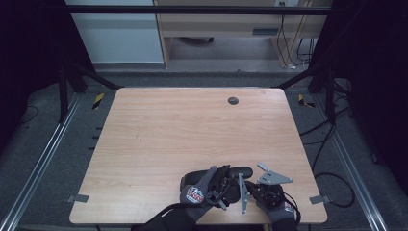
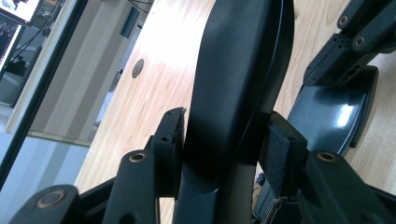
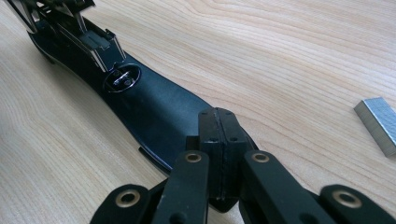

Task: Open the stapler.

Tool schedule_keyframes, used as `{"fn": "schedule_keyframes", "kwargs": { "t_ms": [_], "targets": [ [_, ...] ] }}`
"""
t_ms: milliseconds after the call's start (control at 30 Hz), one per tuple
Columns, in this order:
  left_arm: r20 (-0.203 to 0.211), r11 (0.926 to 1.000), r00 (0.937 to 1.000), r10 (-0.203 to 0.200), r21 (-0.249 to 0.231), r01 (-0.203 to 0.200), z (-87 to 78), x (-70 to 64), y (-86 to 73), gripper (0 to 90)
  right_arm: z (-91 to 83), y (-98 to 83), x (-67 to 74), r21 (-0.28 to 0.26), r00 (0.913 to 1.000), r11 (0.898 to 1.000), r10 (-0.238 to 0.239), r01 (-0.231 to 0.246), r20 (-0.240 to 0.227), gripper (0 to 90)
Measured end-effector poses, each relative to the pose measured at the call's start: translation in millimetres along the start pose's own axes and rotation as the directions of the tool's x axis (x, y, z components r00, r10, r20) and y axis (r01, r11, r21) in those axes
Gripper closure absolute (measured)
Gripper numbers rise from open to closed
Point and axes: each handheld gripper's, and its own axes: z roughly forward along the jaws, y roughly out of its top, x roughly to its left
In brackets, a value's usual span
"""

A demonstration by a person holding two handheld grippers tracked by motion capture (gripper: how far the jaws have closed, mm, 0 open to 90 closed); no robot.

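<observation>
A black stapler (image 1: 219, 179) is being worked on at the lower middle of the high view, near the front edge of the tabletop (image 1: 192, 130). In the left gripper view, the stapler's raised top arm (image 2: 238, 70) is being clamped by the left gripper (image 2: 229, 144), with both pads pressed against its sides. In the right gripper view, the right gripper (image 3: 218, 140) is being held fully closed, pad against pad with nothing between them, and its tip is being rested on the stapler's base (image 3: 154, 107), which is lying flat and running toward the upper left of the frame, where the metal anvil (image 3: 121, 78) is being shown. A strip of staples (image 3: 378, 123) is lying on the wood at the right edge of that frame, apart from the base. In the high view, both gloved hands are being kept close together at the stapler.
</observation>
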Motion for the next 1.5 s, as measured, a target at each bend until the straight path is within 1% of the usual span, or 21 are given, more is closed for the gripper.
{"fn": "schedule_keyframes", "kwargs": {
  "t_ms": [33,67,100,233,267,400,567,700,767,800,833,867,933,1233,1300,1333,1367,1433,1500],
  "targets": [
    [0.0,0.9999,1.0,0.008,0.008,-0.008,-1.8,2.0,-0.1,54.2,0.2,0.0,0.0,-0.002,1.0,1.0,0.001,-0.001,-0.001,90.0],
    [-0.004,0.9996,0.9997,-0.022,-0.016,0.022,-1.6,1.4,-0.7,54.4,0.0,0.0,0.1,0.0,1.0,1.0,0.0,0.0,0.0,90.0],
    [-0.004,0.9999,0.9999,-0.012,-0.006,0.012,-3.6,3.6,-1.1,54.6,-0.1,0.1,0.2,0.001,1.0,1.0,0.001,-0.001,0.001,90.0],
    [-0.013,0.9992,0.9993,-0.034,-0.022,0.034,-8.0,7.6,-2.8,55.2,0.0,0.2,0.4,0.002,1.0,1.0,0.006,-0.006,0.0,90.0],
    [-0.017,0.9992,0.9993,-0.033,-0.022,0.033,-9.4,9.1,-3.2,55.4,0.1,0.2,0.3,0.0,1.0,1.0,0.008,-0.008,-0.001,90.0],
    [-0.023,0.998,0.9984,-0.052,-0.036,0.052,-14.4,14.7,-5.3,56.1,0.4,0.3,-0.1,-0.004,0.9999,1.0,0.015,-0.015,-0.003,90.0],
    [-0.036,0.9966,0.9969,-0.07,-0.048,0.068,-20.4,20.2,-8.0,57.1,-0.4,0.8,0.1,0.006,0.9997,1.0,0.024,-0.024,-0.005,90.0],
    [-0.041,0.9943,0.9946,-0.095,-0.052,0.093,-24.4,24.0,-9.9,57.5,-0.1,0.9,0.3,0.005,0.9997,1.0,0.025,-0.025,-0.003,90.0],
    [-0.045,0.9935,0.9938,-0.101,-0.056,0.099,-25.9,25.8,-10.8,57.6,0.0,1.0,0.2,0.005,0.9996,1.0,0.028,-0.028,-0.004,90.0],
    [-0.044,0.9924,0.9928,-0.111,-0.057,0.109,-26.7,26.2,-11.5,57.7,-0.1,1.1,0.2,0.006,0.9996,1.0,0.029,-0.029,-0.005,90.0],
    [-0.046,0.9921,0.9925,-0.113,-0.06,0.11,-27.6,27.5,-12.0,57.7,0.0,1.1,0.2,0.005,0.9996,1.0,0.027,-0.027,-0.004,90.0],
    [-0.044,0.99,0.9908,-0.128,-0.067,0.124,-28.2,28.1,-12.8,57.8,0.0,1.1,0.2,0.006,0.9996,1.0,0.028,-0.028,-0.005,90.0],
    [-0.045,0.9873,0.9885,-0.144,-0.074,0.141,-30.3,30.7,-14.6,57.9,0.3,1.0,-0.1,0.005,0.9997,1.0,0.025,-0.025,-0.001,90.0],
    [-0.044,0.9781,0.9804,-0.192,-0.09,0.188,-37.4,39.3,-20.7,58.1,-0.1,1.4,0.5,0.008,0.9996,1.0,0.027,-0.027,-0.004,90.0],
    [-0.042,0.9745,0.9774,-0.207,-0.096,0.203,-38.6,41.4,-22.1,58.1,-0.1,1.5,0.6,0.009,0.9996,1.0,0.029,-0.029,-0.003,90.0],
    [-0.04,0.9718,0.9747,-0.22,-0.096,0.215,-39.5,42.2,-22.8,58.2,0.5,1.2,0.2,0.007,0.9998,1.0,0.02,-0.02,0.005,90.0],
    [-0.04,0.9719,0.9747,-0.22,-0.095,0.215,-40.1,42.8,-23.2,58.2,0.5,1.2,0.2,0.008,0.9998,1.0,0.021,-0.021,0.006,90.0],
    [-0.041,0.9687,0.9721,-0.231,-0.103,0.226,-40.8,43.5,-24.4,58.2,0.4,1.2,0.4,0.008,0.9998,1.0,0.021,-0.021,0.005,90.0],
    [-0.043,0.9676,0.9709,-0.236,-0.103,0.23,-41.8,44.5,-25.2,58.3,0.6,1.1,0.3,0.005,0.9999,1.0,0.014,-0.014,0.008,90.0]
  ]
}}
